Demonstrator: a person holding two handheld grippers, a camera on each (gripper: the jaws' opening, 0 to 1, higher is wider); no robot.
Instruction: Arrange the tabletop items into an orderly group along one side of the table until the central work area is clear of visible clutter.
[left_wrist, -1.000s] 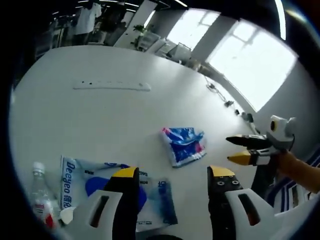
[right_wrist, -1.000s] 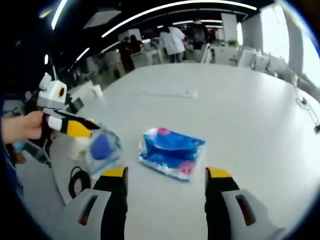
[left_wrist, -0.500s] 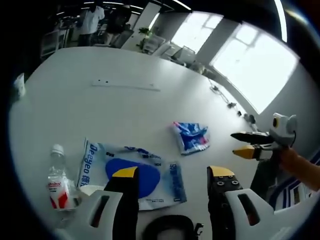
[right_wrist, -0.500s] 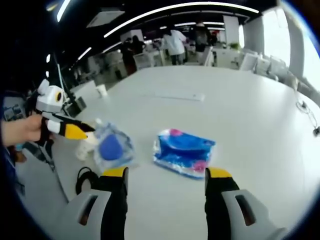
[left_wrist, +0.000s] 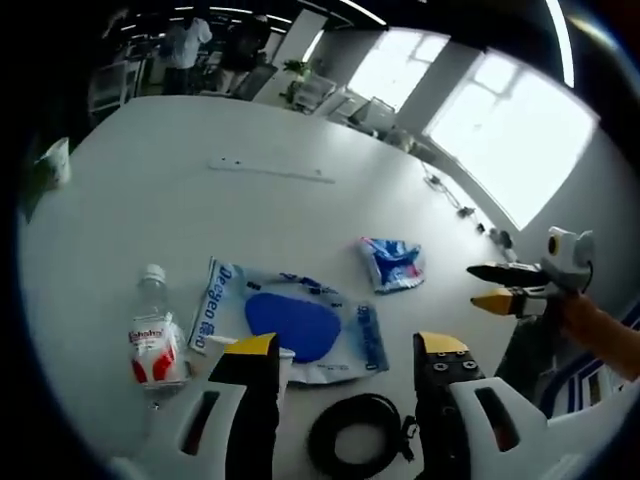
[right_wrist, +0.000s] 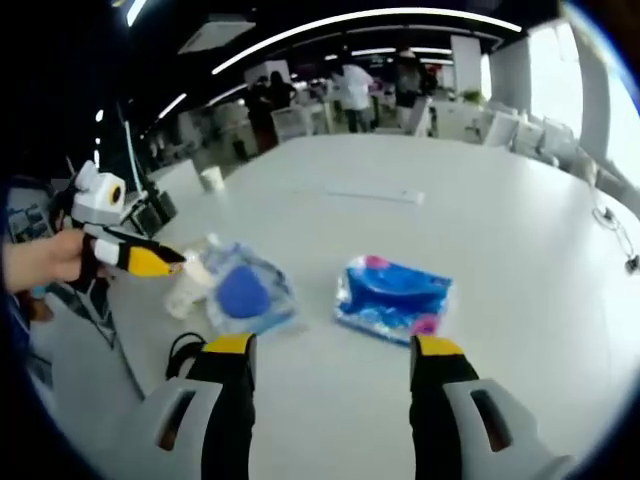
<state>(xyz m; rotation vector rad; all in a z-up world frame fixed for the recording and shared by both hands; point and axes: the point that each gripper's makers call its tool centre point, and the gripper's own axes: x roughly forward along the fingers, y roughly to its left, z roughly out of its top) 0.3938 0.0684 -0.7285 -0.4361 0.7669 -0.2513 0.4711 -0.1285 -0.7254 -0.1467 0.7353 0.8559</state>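
My left gripper (left_wrist: 347, 345) is open and holds nothing. It hovers over the near table edge above a clear pack with a blue pad (left_wrist: 295, 325). A water bottle with a red label (left_wrist: 155, 345) stands left of the pack. A coiled black cable (left_wrist: 360, 448) lies just before it, and a white cup (left_wrist: 282, 365) peeks out beside my left jaw. Farther off lies a blue tissue pack (left_wrist: 393, 263). My right gripper (right_wrist: 333, 345) is open and empty above the table, short of the tissue pack (right_wrist: 393, 297). The clear pack (right_wrist: 250, 295) lies to its left.
A long white strip (left_wrist: 272, 170) lies across the far middle of the white table (left_wrist: 180, 230). A paper cup (right_wrist: 211, 178) stands near the far left edge. The right gripper (left_wrist: 505, 285) shows at the right, the left gripper (right_wrist: 140, 257) at the left. People stand beyond.
Both cameras have drawn back from the table. The bottle has come fully into the left gripper view, and the cable and cup have come in. Nothing on the table has moved. Both grippers stay open.
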